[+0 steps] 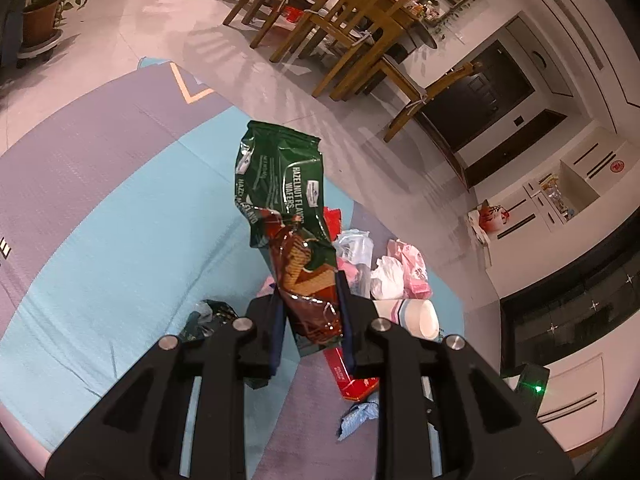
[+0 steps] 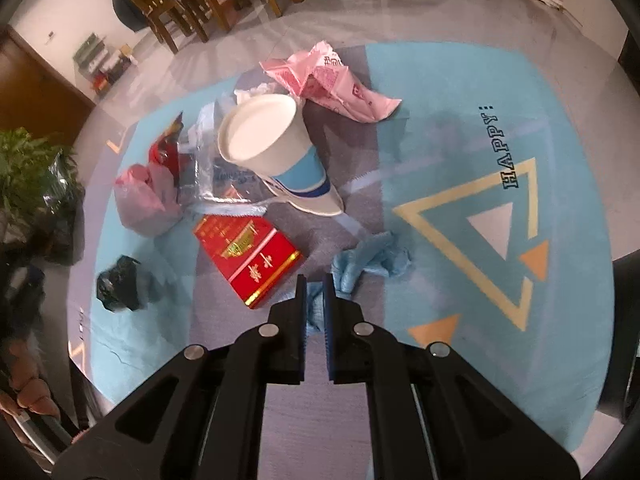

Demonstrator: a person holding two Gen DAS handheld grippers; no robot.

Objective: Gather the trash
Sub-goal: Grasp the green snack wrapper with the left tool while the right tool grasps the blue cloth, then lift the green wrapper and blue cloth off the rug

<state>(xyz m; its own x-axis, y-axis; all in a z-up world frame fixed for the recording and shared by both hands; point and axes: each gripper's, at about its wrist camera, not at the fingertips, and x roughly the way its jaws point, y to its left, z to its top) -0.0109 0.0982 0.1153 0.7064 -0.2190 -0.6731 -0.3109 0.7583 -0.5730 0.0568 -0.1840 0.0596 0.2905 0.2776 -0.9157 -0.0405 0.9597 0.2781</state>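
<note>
- Left wrist view: left gripper (image 1: 308, 280) is clenched on a green wafer wrapper (image 1: 286, 200), pinched near its lower end. The rest stands up past the fingertips, clear of the rug (image 1: 100, 240).
- Wrapper reads as thin crinkled foil: light, limp, slippery. The grip sits on a bunched section, which should hold better than a flat edge; the free end will likely flop when swung.
- Right wrist view: right gripper (image 2: 315, 280) is closed tight on a fold of a blue rag (image 2: 372, 258), which lies on the rug just right of a red box (image 2: 248, 252).
- Rag looks soft and light; any raised fold will do as a hold, and a pinch could snag the rug pile.
- Remaining on the rug: paper cup (image 2: 272, 148) lying tilted, pink bag (image 2: 328, 80), pink wad (image 2: 144, 200), clear plastic (image 2: 204, 160), dark crumple (image 2: 120, 284).
- Judgement: cup is stiff but crushable, so take it by the rim. Box is rigid; grip across its narrow side. No bin in either view.
</note>
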